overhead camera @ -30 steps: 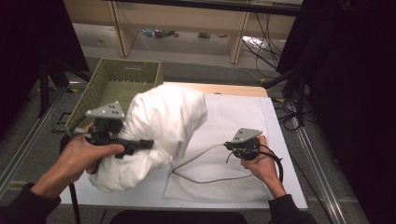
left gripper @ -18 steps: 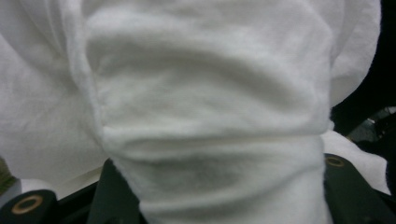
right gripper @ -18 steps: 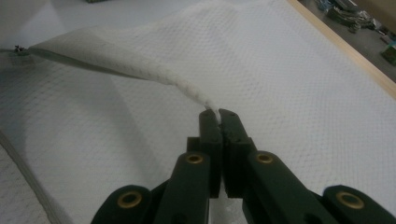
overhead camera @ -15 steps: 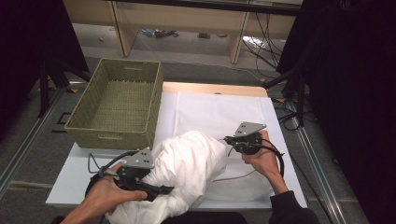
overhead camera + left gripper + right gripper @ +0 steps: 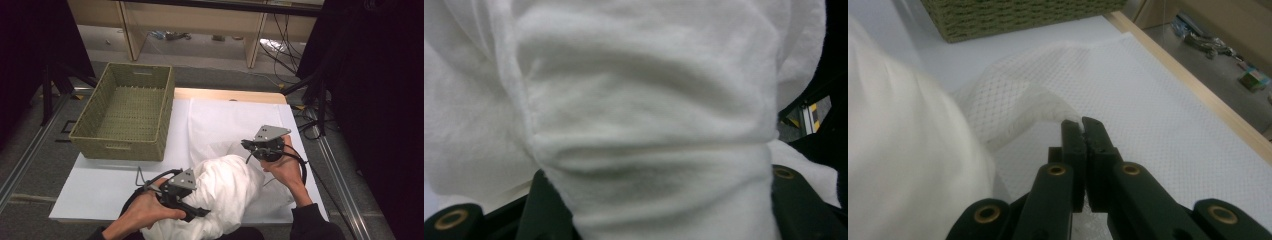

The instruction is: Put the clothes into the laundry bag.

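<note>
A: Where's the white bundle [image 5: 225, 192]?
B: Lower centre, left gripper [image 5: 192, 212] clamped on it; right gripper [image 5: 1083, 125] pinches mesh bag [image 5: 1023, 107], jaws together.
A: Advice?
B: Feed slowly, keep mesh taut.

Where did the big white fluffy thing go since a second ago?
The left tool pulled the white bundle away from beside the basket toward the table's near edge, gripping it throughout. The right tool, shut on a mesh fabric edge, barely moved. The basket stayed where it was.
</note>
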